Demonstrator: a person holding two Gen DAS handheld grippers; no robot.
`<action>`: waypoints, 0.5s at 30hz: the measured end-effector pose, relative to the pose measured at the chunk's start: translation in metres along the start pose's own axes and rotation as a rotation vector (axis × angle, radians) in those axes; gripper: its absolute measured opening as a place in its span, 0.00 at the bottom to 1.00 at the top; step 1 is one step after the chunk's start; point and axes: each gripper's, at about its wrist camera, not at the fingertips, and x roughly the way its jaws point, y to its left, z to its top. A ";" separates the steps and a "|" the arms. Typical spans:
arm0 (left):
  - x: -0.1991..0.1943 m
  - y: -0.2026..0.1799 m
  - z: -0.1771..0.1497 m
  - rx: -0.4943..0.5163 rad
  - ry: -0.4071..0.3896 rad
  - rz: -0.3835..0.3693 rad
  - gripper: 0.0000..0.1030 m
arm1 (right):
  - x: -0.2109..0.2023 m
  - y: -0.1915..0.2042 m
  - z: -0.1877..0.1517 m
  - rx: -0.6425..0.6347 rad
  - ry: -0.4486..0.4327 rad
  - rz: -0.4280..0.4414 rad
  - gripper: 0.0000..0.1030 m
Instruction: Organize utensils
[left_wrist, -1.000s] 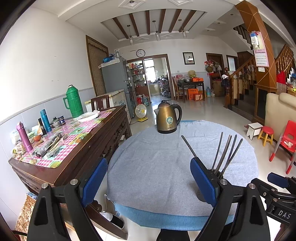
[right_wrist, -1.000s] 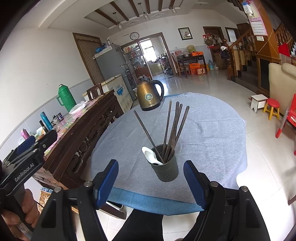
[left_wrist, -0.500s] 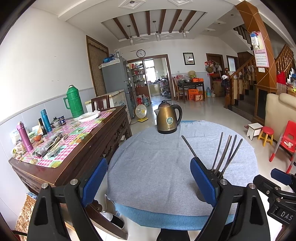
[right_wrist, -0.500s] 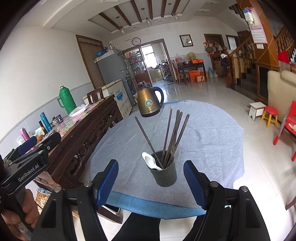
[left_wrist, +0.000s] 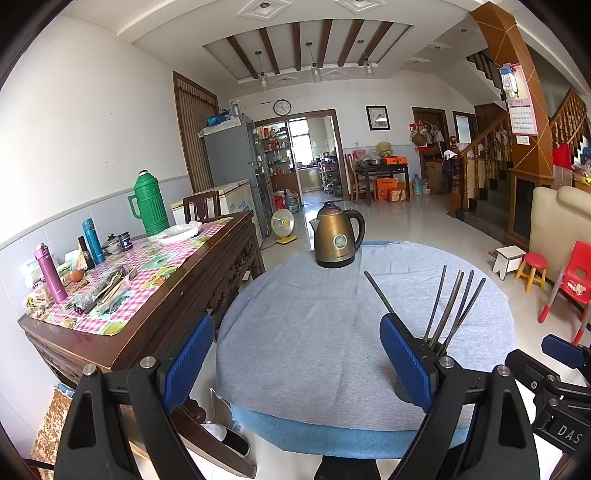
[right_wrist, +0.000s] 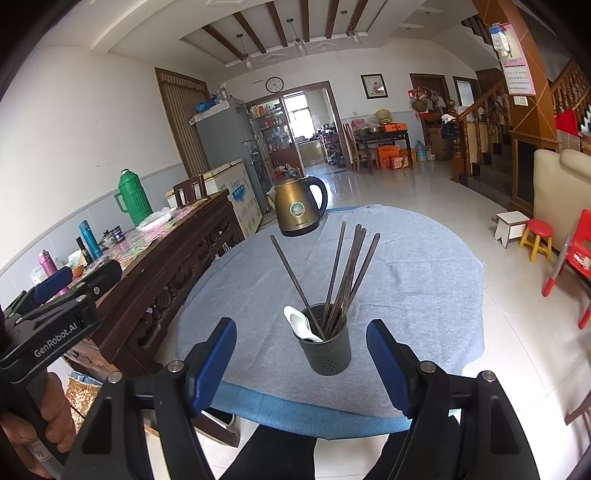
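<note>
Barely shifted since 1 second ago: right-wrist view tipped slightly lower and nearer, grey utensil cup (right_wrist: 327, 349) sitting a touch lower between the blue pads; left-wrist view unchanged.

Right gripper (right_wrist: 300, 363) spread wide, nothing between the pads, cup standing on the table beyond the fingertips, untouched. Left gripper (left_wrist: 295, 363) likewise gaping and empty, aimed across bare cloth; seen at the left edge of the right-wrist view gripped by a hand (right_wrist: 44, 424) low in the corner.

Cup upright near the front edge of the round table, on a grey tablecloth (right_wrist: 406, 280) with a blue hem. Inside: about 5 dark chopsticks (right_wrist: 345, 273), 1 leaning left apart from the rest, the others fanned upward and slightly right; 1 white spoon (right_wrist: 301, 326) resting against the left rim, bowl up. In the left-wrist view, cup hidden behind the right-hand finger, only chopstick tips (left_wrist: 452, 306) showing above it.

Bronze electric kettle (right_wrist: 297, 210) at the far edge of the table, well apart from the cup. Dark wooden sideboard (left_wrist: 177, 295) beside the table on the left, checked cloth on top, green thermos (left_wrist: 149, 205) and 2 slim flasks standing on it.
</note>
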 end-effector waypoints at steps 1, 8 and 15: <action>0.000 0.000 0.000 0.000 0.000 -0.001 0.89 | 0.000 0.000 0.000 0.000 0.000 0.001 0.74; -0.001 0.001 0.000 0.001 -0.002 0.000 0.89 | -0.001 0.002 0.000 -0.006 -0.009 -0.002 0.74; -0.001 0.003 0.000 0.001 -0.003 0.001 0.89 | -0.001 0.004 0.000 -0.006 -0.005 -0.005 0.74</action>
